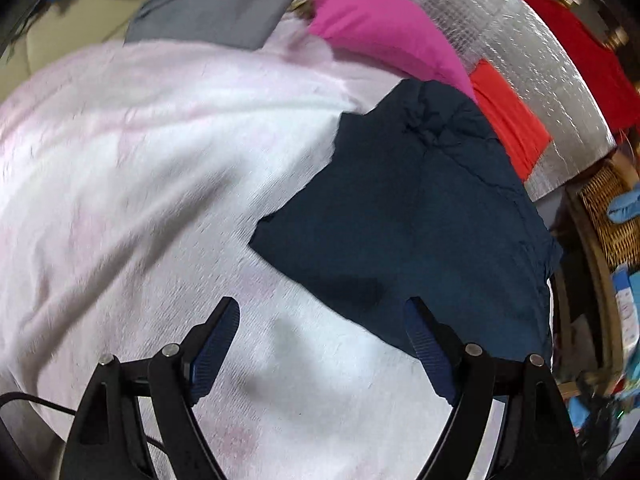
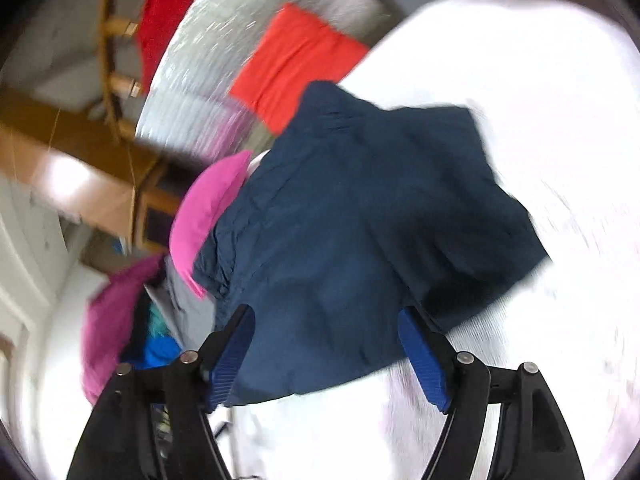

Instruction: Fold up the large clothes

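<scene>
Both grippers, left (image 1: 322,312) and right (image 2: 326,320), spread their fingers wide, holding nothing.

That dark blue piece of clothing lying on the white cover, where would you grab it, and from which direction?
I would probably pinch the navy garment at its near hem, coming in low from the near side. In the right wrist view that edge lies loose on the white cover, between the open right gripper. The far end looks bunched against the pink cushion, so it offers no clean edge.

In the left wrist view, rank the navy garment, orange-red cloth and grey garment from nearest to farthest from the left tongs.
1. Navy garment, just ahead, right of the left tongs.
2. Orange-red cloth, beyond it, right.
3. Grey garment, far top, left.
</scene>
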`<state>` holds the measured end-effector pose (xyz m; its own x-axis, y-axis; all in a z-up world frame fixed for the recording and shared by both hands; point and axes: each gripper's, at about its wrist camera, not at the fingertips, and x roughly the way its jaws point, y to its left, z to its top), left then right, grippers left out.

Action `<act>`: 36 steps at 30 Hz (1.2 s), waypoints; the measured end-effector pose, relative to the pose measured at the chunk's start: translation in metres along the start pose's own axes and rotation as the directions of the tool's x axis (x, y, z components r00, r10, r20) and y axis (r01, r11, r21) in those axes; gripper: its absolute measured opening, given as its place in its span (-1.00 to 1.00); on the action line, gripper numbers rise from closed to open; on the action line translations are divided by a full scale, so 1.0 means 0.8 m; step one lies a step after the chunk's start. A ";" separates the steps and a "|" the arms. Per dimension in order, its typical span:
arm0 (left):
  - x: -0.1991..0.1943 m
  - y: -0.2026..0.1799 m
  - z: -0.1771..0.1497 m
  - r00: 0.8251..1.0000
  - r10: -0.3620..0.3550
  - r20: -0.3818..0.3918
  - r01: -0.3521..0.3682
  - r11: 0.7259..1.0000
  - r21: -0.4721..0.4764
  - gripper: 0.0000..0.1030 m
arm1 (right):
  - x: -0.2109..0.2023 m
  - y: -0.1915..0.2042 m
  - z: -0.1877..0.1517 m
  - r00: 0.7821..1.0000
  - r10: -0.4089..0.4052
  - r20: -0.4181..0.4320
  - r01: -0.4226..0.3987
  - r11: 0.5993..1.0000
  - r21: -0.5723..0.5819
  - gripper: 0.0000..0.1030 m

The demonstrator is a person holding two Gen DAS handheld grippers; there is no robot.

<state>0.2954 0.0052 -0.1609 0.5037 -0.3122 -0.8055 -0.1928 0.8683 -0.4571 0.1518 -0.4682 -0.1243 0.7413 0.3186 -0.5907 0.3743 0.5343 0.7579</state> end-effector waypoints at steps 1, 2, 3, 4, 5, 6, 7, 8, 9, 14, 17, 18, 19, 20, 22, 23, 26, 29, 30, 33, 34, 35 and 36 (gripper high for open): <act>0.003 0.000 0.000 1.000 0.003 0.000 -0.003 1.000 -0.009 0.64 | -0.004 -0.012 -0.005 1.000 0.013 -0.002 -0.013 0.998 0.064 0.51; 0.004 0.006 0.001 1.000 0.008 0.001 -0.008 1.000 -0.030 0.64 | -0.004 -0.019 -0.007 1.000 0.012 -0.008 -0.011 0.995 0.099 0.51; 0.000 0.010 -0.003 1.000 0.008 0.004 -0.007 0.999 -0.051 0.64 | -0.005 -0.030 -0.012 1.000 -0.010 -0.018 0.012 0.990 0.138 0.51; 0.001 0.018 -0.001 1.000 -0.001 0.019 0.003 0.996 -0.093 0.64 | -0.006 -0.035 -0.013 0.999 -0.028 -0.015 0.030 0.988 0.153 0.51; 0.003 0.024 0.001 1.000 -0.011 0.029 0.014 0.992 -0.124 0.65 | -0.007 -0.042 -0.014 0.999 -0.047 -0.006 0.047 0.985 0.166 0.51; 0.005 0.028 0.002 0.999 -0.018 0.030 0.022 0.989 -0.147 0.65 | -0.009 -0.053 -0.013 0.998 -0.065 0.007 0.062 0.980 0.190 0.51; 0.009 0.033 0.005 0.999 -0.029 0.024 0.033 0.984 -0.175 0.65 | -0.010 -0.059 -0.011 0.998 -0.064 0.019 0.059 0.976 0.212 0.51; 0.014 0.037 0.007 0.999 -0.044 0.018 0.047 0.979 -0.199 0.65 | -0.010 -0.068 -0.006 0.997 -0.060 0.043 0.048 0.969 0.242 0.51; 0.018 0.040 0.009 0.998 -0.062 0.015 0.063 0.973 -0.223 0.65 | -0.009 -0.075 -0.002 0.997 -0.057 0.059 0.040 0.963 0.265 0.51; 0.027 0.037 0.019 0.993 -0.107 0.055 0.118 0.959 -0.258 0.65 | 0.014 -0.091 0.014 0.995 -0.042 0.092 0.008 0.940 0.341 0.51; 0.033 0.033 0.025 0.991 -0.119 0.066 0.132 0.958 -0.255 0.65 | 0.032 -0.099 0.023 0.997 -0.026 0.077 -0.004 0.928 0.372 0.51; 0.036 0.031 0.028 0.992 -0.111 0.066 0.124 0.960 -0.252 0.65 | 0.033 -0.098 0.024 0.996 -0.028 0.080 -0.004 0.930 0.368 0.51; 0.036 0.030 0.028 0.993 -0.101 0.068 0.115 0.962 -0.248 0.65 | 0.036 -0.093 0.027 0.996 -0.032 0.088 -0.002 0.934 0.358 0.53; 0.038 0.028 0.030 0.993 -0.093 0.073 0.108 0.965 -0.240 0.65 | 0.039 -0.091 0.029 0.996 -0.033 0.087 0.000 0.935 0.353 0.53; 0.038 0.023 0.030 0.994 -0.068 0.083 0.084 0.974 -0.211 0.65 | 0.043 -0.088 0.031 0.995 -0.045 0.086 0.012 0.938 0.345 0.53; 0.037 0.016 0.030 0.995 -0.036 0.095 0.052 0.984 -0.170 0.65 | 0.045 -0.087 0.033 0.995 -0.050 0.088 0.017 0.940 0.342 0.53; 0.035 -0.011 0.028 0.990 0.039 0.134 -0.036 0.999 -0.020 0.37 | 0.052 -0.078 0.037 0.992 -0.094 0.079 0.067 0.954 0.293 0.50; 0.038 -0.035 0.028 0.981 0.093 0.169 -0.108 0.991 0.083 0.18 | 0.053 -0.076 0.037 0.991 -0.111 0.076 0.087 0.959 0.269 0.46; 0.040 -0.037 0.030 0.980 0.101 0.173 -0.119 0.988 0.098 0.14 | 0.053 -0.076 0.037 0.991 -0.115 0.074 0.092 0.960 0.264 0.45; 0.042 -0.039 0.028 0.976 0.117 0.184 -0.140 0.984 0.115 0.11 | 0.053 -0.077 0.036 0.991 -0.114 0.076 0.090 0.960 0.263 0.45; 0.043 -0.042 0.028 0.974 0.124 0.190 -0.149 0.981 0.124 0.10 | 0.053 -0.077 0.035 0.991 -0.114 0.075 0.091 0.961 0.262 0.46; 0.043 -0.045 0.028 0.971 0.134 0.197 -0.162 0.977 0.136 0.10 | 0.053 -0.078 0.036 0.991 -0.114 0.075 0.090 0.961 0.262 0.46; 0.043 -0.047 0.027 0.970 0.138 0.199 -0.168 0.976 0.141 0.10 | 0.053 -0.078 0.035 0.991 -0.113 0.077 0.090 0.961 0.262 0.46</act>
<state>0.3381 -0.0300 -0.1633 0.6300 -0.1061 -0.7693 -0.1541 0.9538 -0.2578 0.1753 -0.5097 -0.1887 0.7347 0.1949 -0.6498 0.5719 0.3373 0.7477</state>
